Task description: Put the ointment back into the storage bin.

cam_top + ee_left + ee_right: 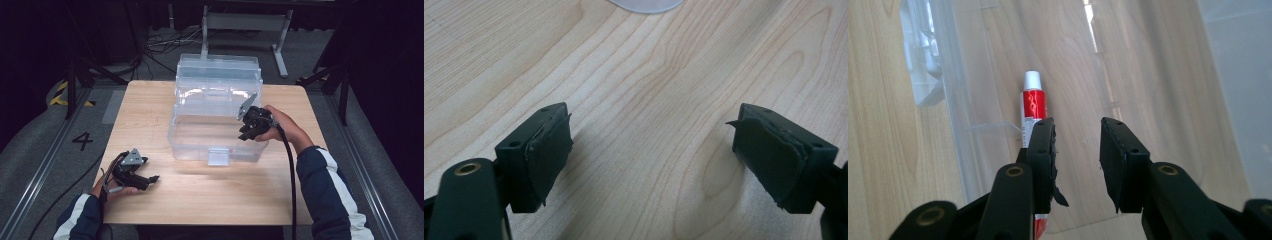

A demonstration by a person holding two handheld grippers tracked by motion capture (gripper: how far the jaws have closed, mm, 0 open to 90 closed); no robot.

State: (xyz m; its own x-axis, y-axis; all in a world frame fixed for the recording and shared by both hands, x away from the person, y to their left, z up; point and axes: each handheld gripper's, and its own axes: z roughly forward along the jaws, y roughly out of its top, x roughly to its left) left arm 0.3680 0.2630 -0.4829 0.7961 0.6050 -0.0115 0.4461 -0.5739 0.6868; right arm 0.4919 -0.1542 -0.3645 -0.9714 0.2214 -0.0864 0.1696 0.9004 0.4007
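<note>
A clear plastic storage box (172, 135) stands in the middle of the wooden table (200, 195) with its lid (218, 67) tipped up at the back. A red and white toothpaste tube (1033, 102) lies on the box floor, cap pointing away. My right gripper (247, 134) hovers over the box's front right corner. Its jaws (1077, 145) are open with nothing between them, and the tube lies just below and to the left of the left jaw. My left gripper (154, 178) rests low at the table's front left, wide open (651, 150) over bare wood.
The box has a white latch (218, 156) at its front wall, and its clear wall (955, 100) runs close beside the tube. A rounded pale edge (646, 4) sits ahead of the left gripper. Cables and a metal stand (280, 45) lie beyond the table.
</note>
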